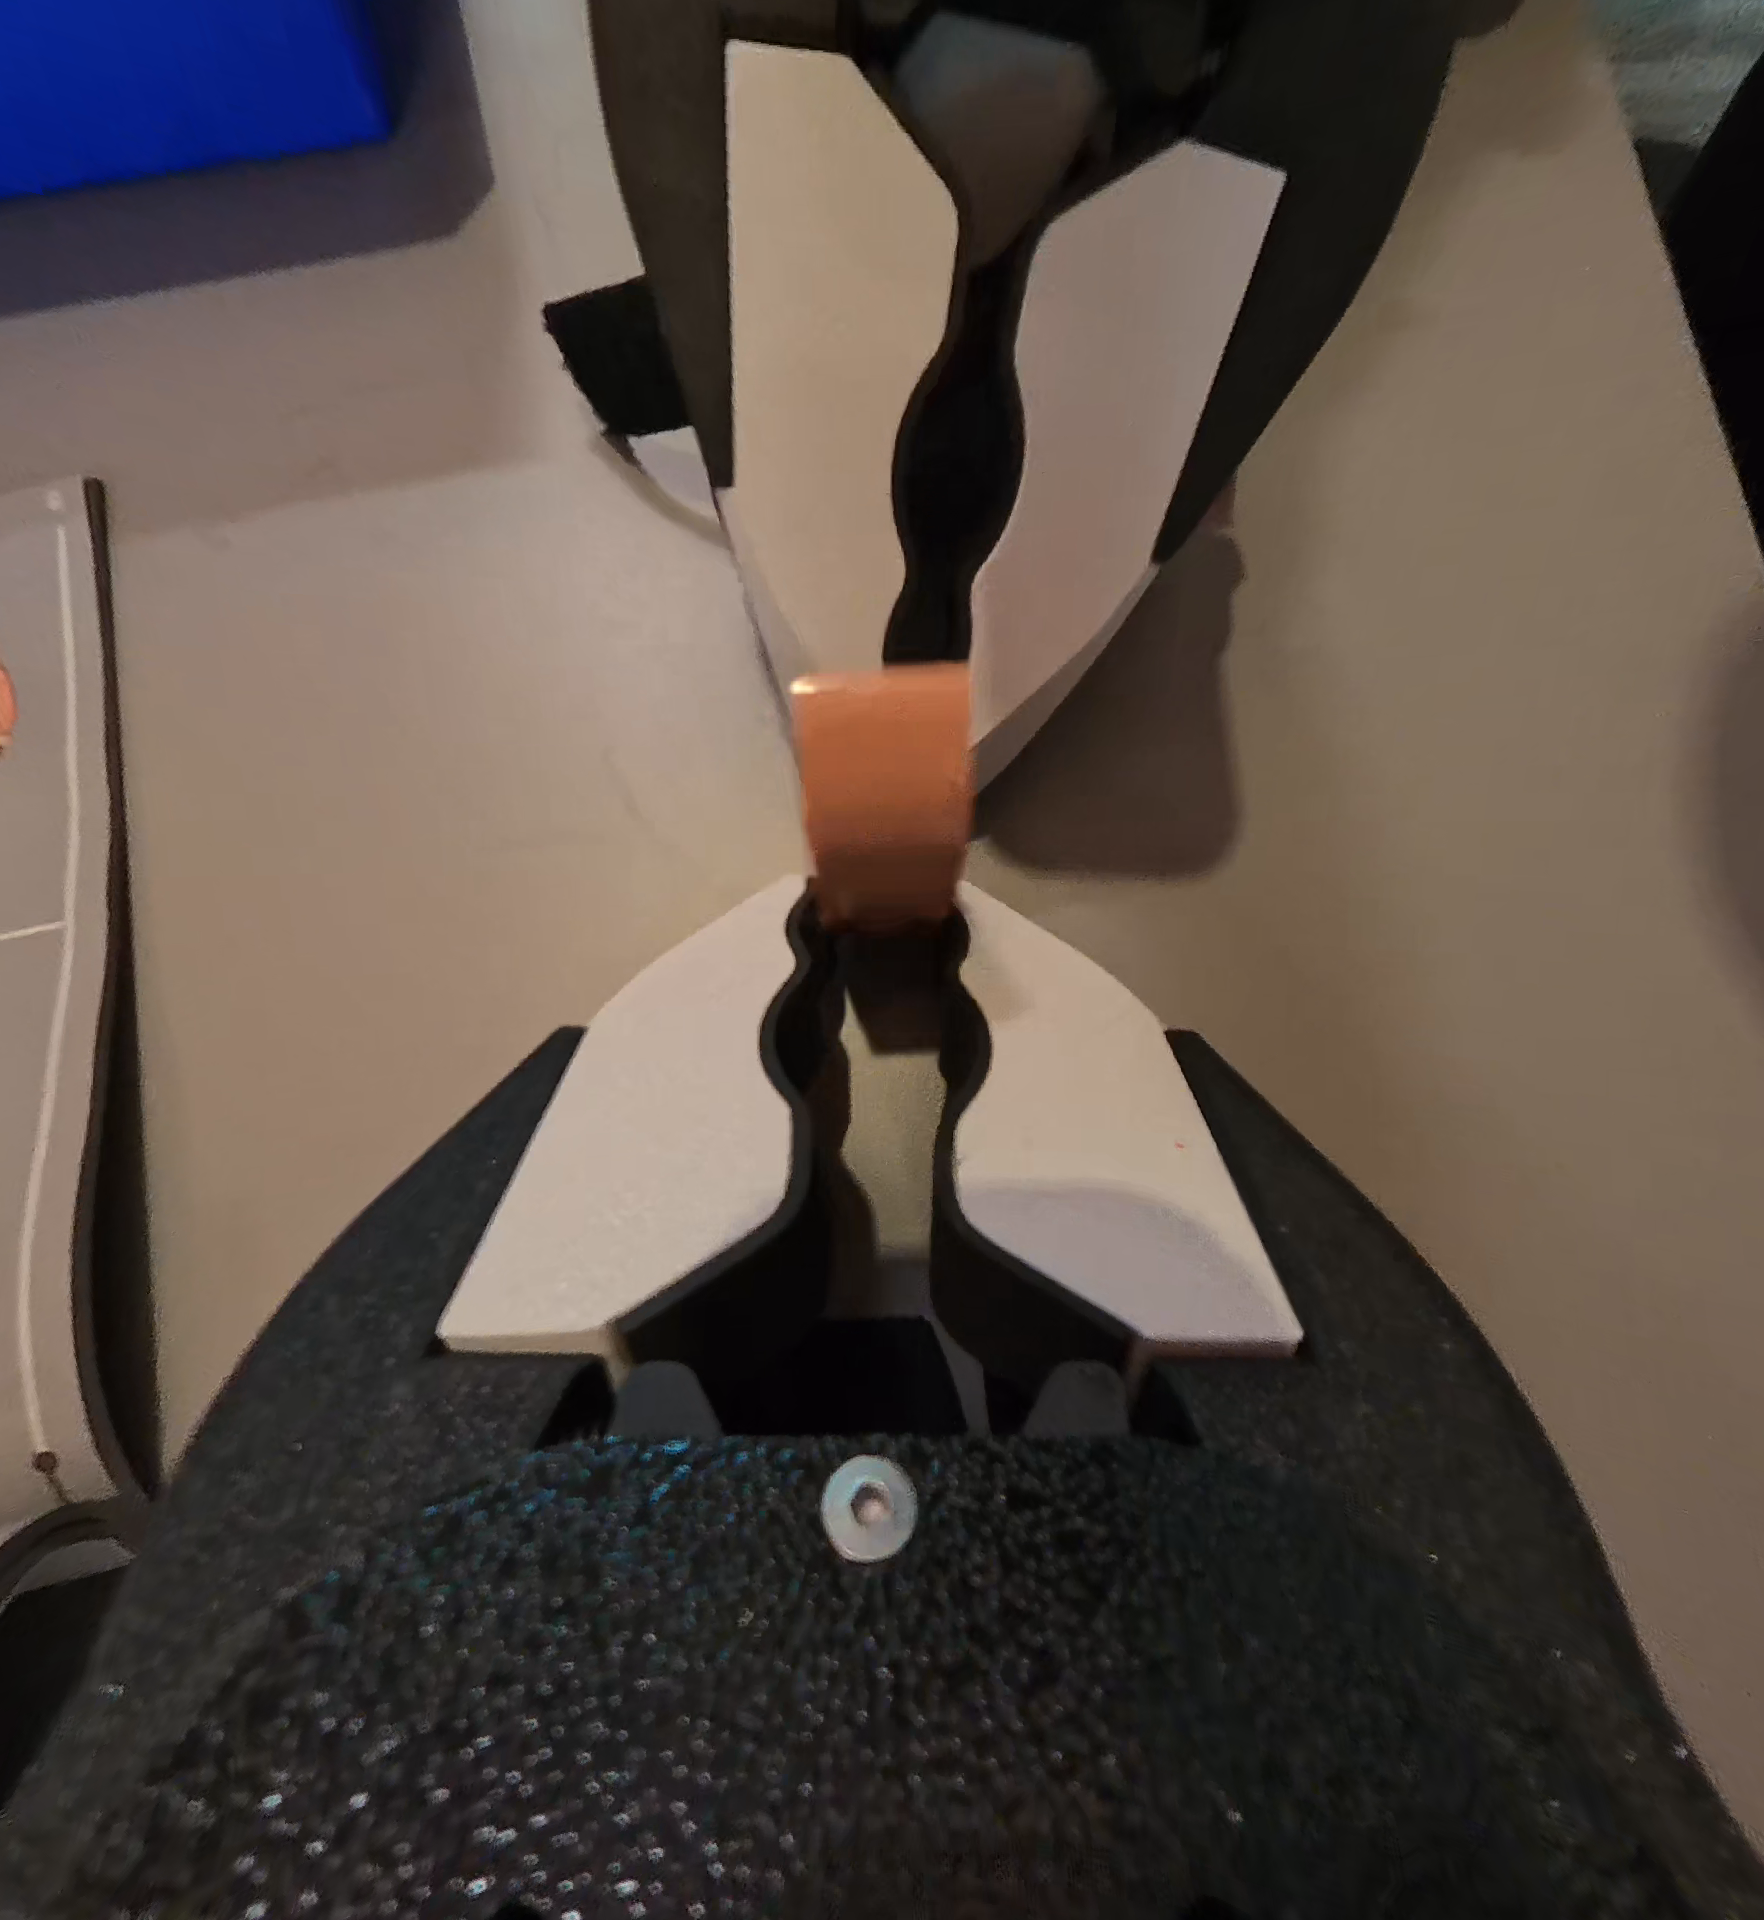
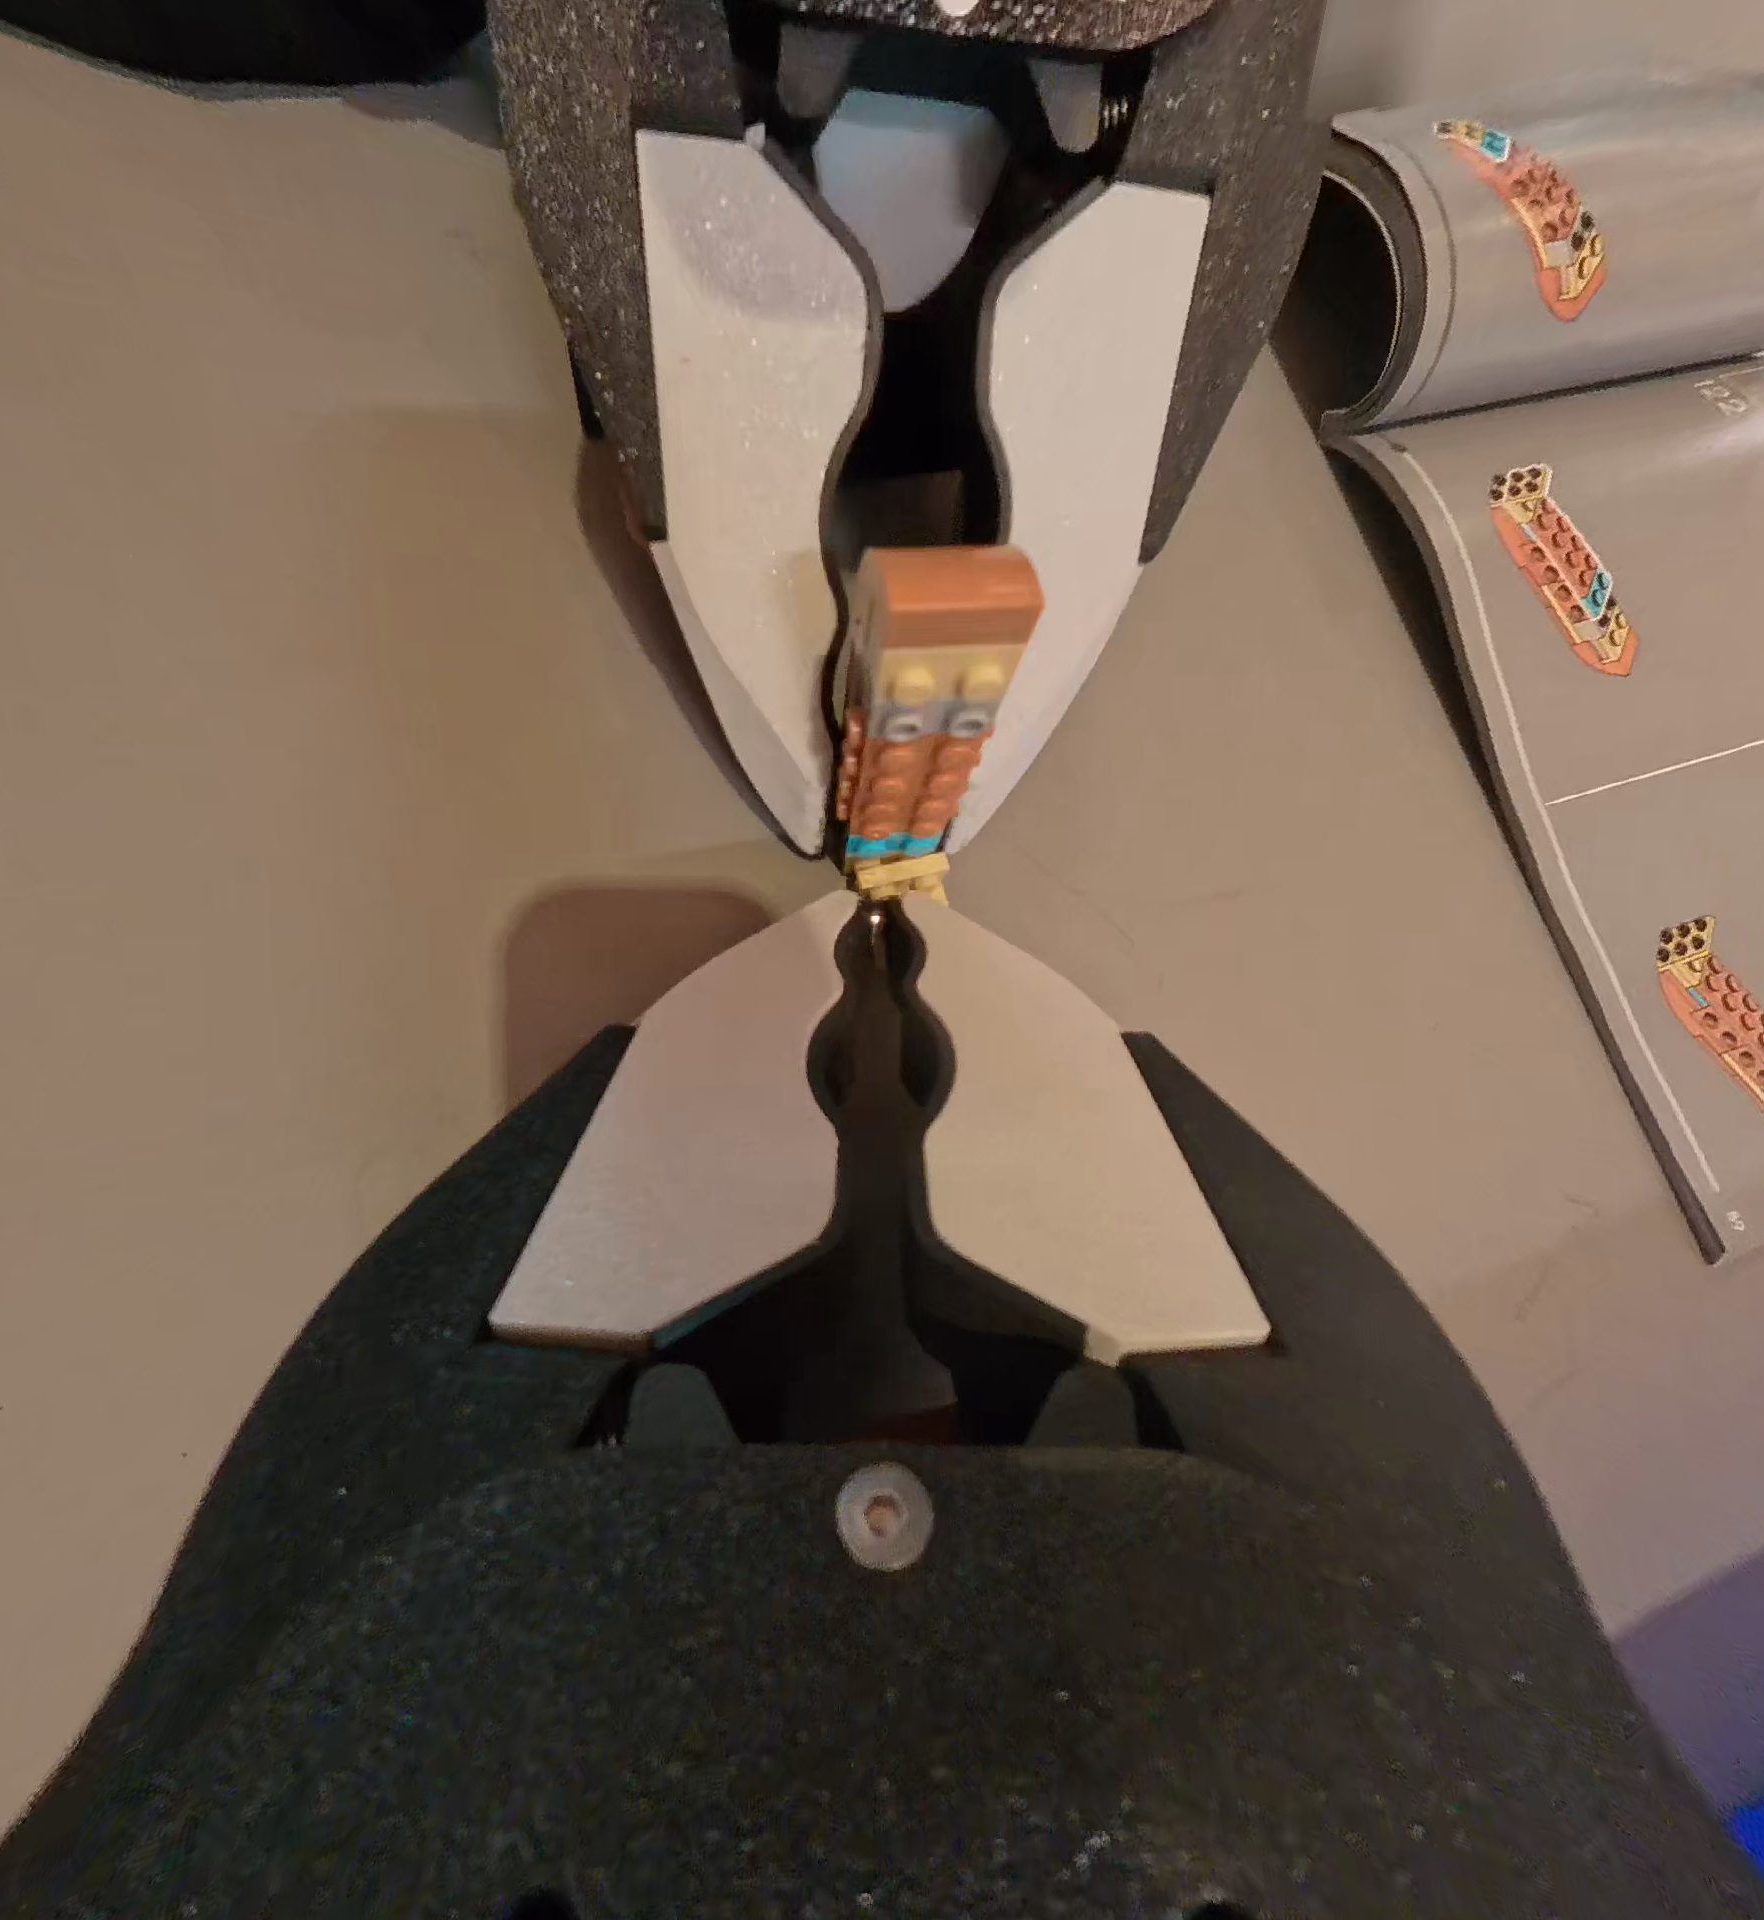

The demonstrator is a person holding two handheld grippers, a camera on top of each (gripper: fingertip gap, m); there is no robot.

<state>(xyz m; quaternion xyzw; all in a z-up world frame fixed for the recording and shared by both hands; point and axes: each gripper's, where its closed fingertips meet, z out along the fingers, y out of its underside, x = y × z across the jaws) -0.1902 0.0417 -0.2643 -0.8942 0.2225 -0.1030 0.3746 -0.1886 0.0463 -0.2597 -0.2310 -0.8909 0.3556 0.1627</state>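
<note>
We've got the left gripper (image 1: 883,914) clamped on a brick assembly (image 2: 919,748), mostly orange-brown studs with tan, grey and teal bits. Facing it, the right gripper (image 2: 883,925) is pinched shut on something tiny and dark at the tan end. An open instruction booklet (image 2: 1584,727) lies on the grey table (image 2: 234,623).

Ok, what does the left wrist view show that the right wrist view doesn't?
Only the left wrist view: the smooth orange-brown face of the brick build, and a black strip on the table. Only the right wrist view: the build's studded face, with tan, grey and teal bricks, and the right claw with its tips closed at the tan end. Both: the left claw clamped on the build, facing the right claw, and the open booklet.
</note>
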